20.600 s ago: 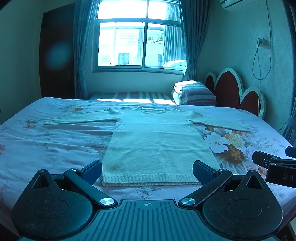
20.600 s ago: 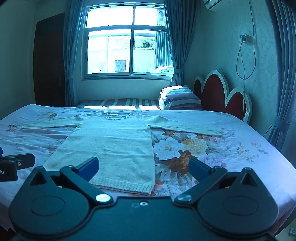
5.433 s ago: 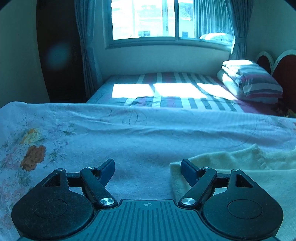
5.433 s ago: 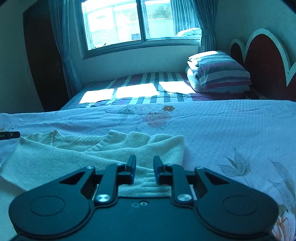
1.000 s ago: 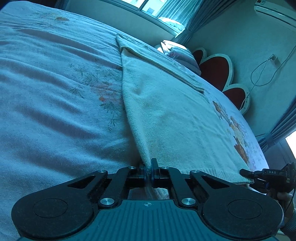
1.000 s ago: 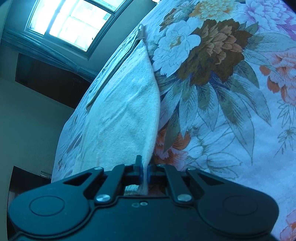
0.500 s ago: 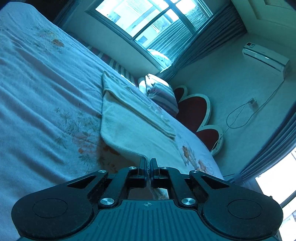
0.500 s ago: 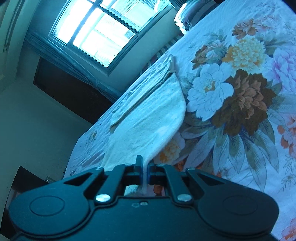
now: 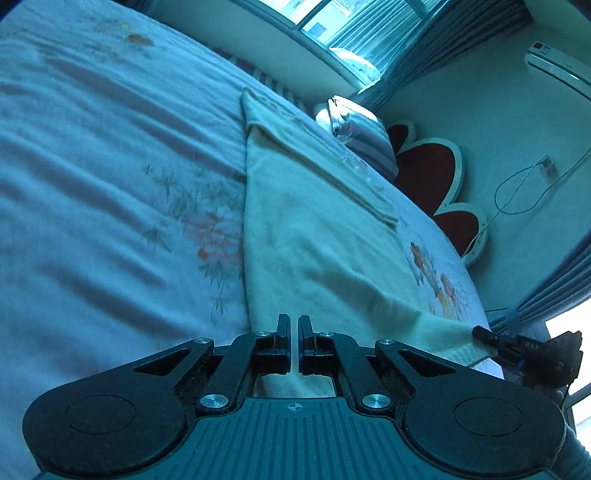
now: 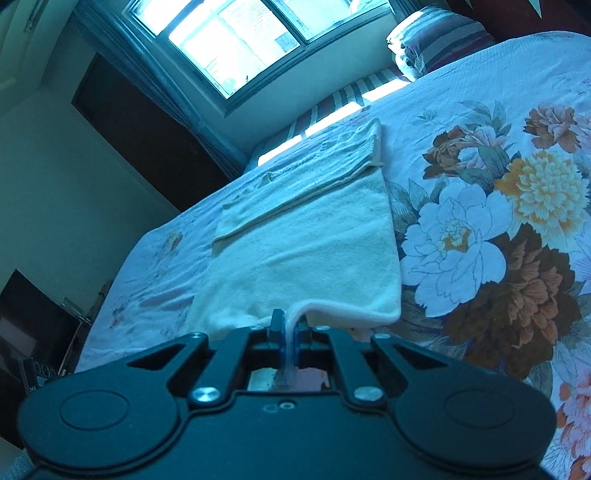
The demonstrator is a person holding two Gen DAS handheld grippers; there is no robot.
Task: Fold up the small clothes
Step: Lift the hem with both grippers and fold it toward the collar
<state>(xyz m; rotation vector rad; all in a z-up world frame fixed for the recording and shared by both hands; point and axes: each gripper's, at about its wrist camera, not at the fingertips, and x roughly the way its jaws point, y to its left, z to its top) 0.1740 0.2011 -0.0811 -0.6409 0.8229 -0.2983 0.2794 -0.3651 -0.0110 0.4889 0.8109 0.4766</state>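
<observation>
The pale cream knitted sweater (image 9: 317,236) lies flat on the bed with the blue floral bedsheet (image 9: 110,192), its sleeves already folded across the upper part into a narrow band. The bottom hem is at the near edge of the bed, and both tools hold it there.

The left tool (image 9: 294,343) has its fingers nearly together on the left corner of the hem; a thin gap shows between them, with the cloth running in, so I judge it is gripping the sweater. The right tool (image 10: 289,332) is closed on the right corner: a fold of white knit rises clearly between its fingers. In the left wrist view the right tool (image 9: 517,347) appears at the far end of the hem.

Holding the two corners apart keeps the hem stretched and straight, so that the body can probably be carried up toward the folded sleeves in one even fold. If one corner slips, the edge would sag and the fold become crooked.

A striped pillow (image 10: 436,33) and a red scalloped headboard (image 9: 432,173) stand beyond the bed.
</observation>
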